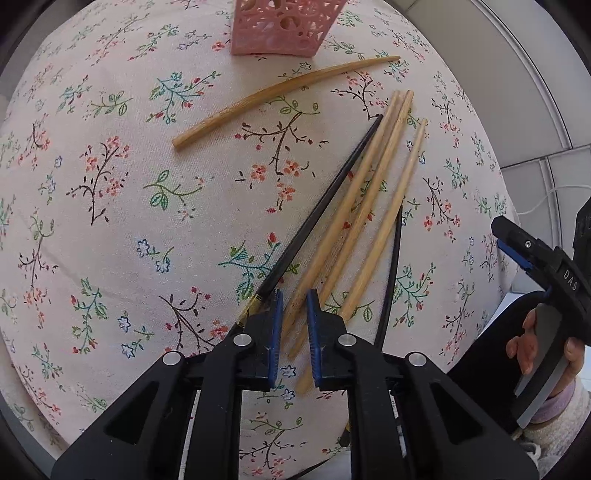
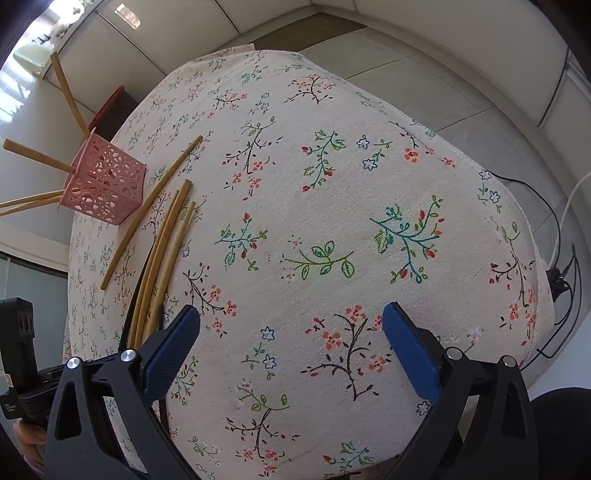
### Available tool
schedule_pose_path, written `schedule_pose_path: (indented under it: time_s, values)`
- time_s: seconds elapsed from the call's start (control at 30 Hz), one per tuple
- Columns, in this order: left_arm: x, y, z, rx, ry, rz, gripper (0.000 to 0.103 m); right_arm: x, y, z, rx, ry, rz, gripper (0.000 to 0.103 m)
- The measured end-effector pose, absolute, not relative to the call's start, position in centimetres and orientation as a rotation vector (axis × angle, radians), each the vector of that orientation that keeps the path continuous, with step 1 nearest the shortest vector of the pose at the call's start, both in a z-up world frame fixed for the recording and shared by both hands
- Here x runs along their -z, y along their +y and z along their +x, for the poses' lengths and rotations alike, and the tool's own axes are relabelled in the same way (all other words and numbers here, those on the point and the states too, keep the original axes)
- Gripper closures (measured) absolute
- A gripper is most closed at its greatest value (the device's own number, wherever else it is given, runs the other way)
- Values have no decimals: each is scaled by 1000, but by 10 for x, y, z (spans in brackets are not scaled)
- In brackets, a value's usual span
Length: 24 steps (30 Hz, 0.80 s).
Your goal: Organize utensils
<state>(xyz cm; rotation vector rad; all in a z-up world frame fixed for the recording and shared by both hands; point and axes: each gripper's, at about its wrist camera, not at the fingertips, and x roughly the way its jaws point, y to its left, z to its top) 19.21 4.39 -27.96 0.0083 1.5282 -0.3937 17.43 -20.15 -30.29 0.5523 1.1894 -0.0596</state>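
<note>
Three pale bamboo chopsticks [image 1: 364, 206] lie side by side on the floral tablecloth, with a black chopstick [image 1: 314, 218] to their left and another black one [image 1: 392, 273] to their right. A darker bamboo chopstick [image 1: 280, 96] lies apart near the pink lattice holder [image 1: 284, 26]. My left gripper [image 1: 295, 301] is narrowly open, its blue pads straddling the near end of the leftmost bamboo chopstick without closing on it. My right gripper [image 2: 291, 354] is wide open and empty over bare cloth. The holder [image 2: 105, 184] holds several bamboo chopsticks [image 2: 38, 157]; the loose ones [image 2: 162, 254] lie beside it.
The round table's cloth edge [image 2: 476, 166] drops off to the right, with cables [image 2: 557, 258] on the tiled floor beyond. The right gripper and the hand holding it [image 1: 539, 280] show at the right of the left wrist view.
</note>
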Motion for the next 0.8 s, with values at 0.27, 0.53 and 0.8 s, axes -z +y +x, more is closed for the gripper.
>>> schedule_pose_path:
  time_s: [0.27,0.53,0.8]
  values:
    - [281,2,176,368,1423,292,92,301,-196,200,144,1215,581,7]
    - [262,23,162,415,1363,233,97,302,-164,252,258,1231,547,21]
    - [225,29,158,458,1270,190,97,300,-117,275,332,1210,368,65]
